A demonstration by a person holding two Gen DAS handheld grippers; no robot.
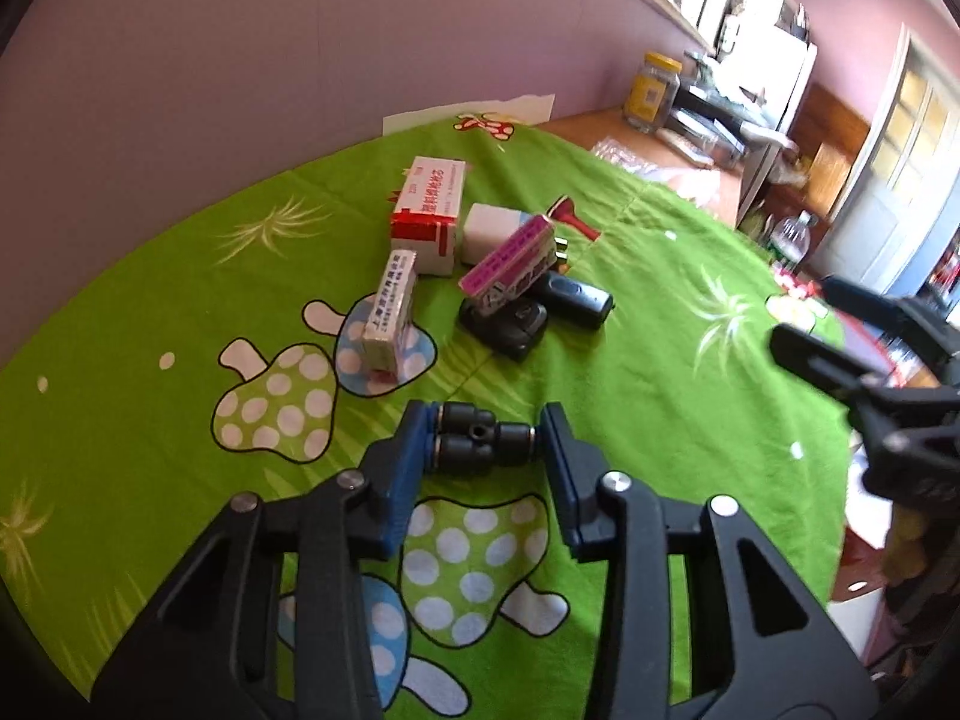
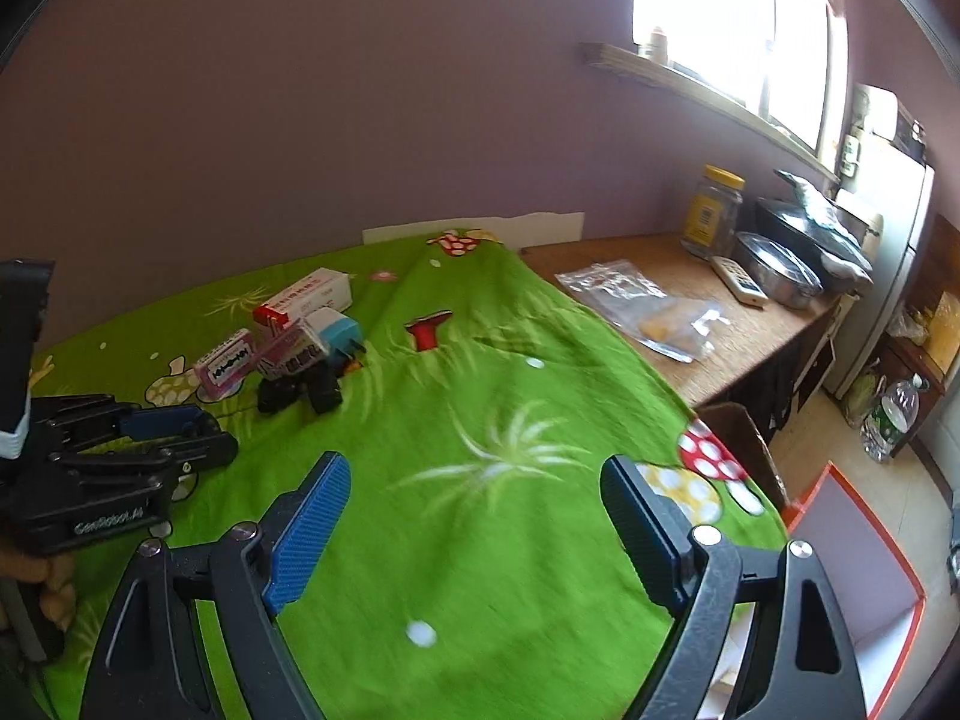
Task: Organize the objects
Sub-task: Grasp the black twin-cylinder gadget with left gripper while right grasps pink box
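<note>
My left gripper (image 1: 486,438) is shut on a black Y-shaped tube fitting (image 1: 474,441), low over the green mushroom-print cloth (image 1: 630,372). Beyond it lies a cluster: a red-and-white box (image 1: 429,210), a small pale box (image 1: 393,312), a pink-edged box (image 1: 510,258) leaning on a black key fob (image 1: 510,324), a white plug adapter (image 1: 492,228) and a black oblong device (image 1: 576,294). My right gripper (image 2: 474,498) stands open over bare cloth with nothing between its blue pads. In the right wrist view the left gripper (image 2: 168,426) is at the left, near the cluster (image 2: 288,342).
To the right of the cloth is a wooden desk (image 2: 708,336) with plastic bags (image 2: 648,312), a yellow-lidded jar (image 2: 714,210), a remote (image 2: 738,279) and a steel pan (image 2: 780,270). An orange-rimmed box (image 2: 858,540) and a water bottle (image 2: 894,414) stand on the floor at the right.
</note>
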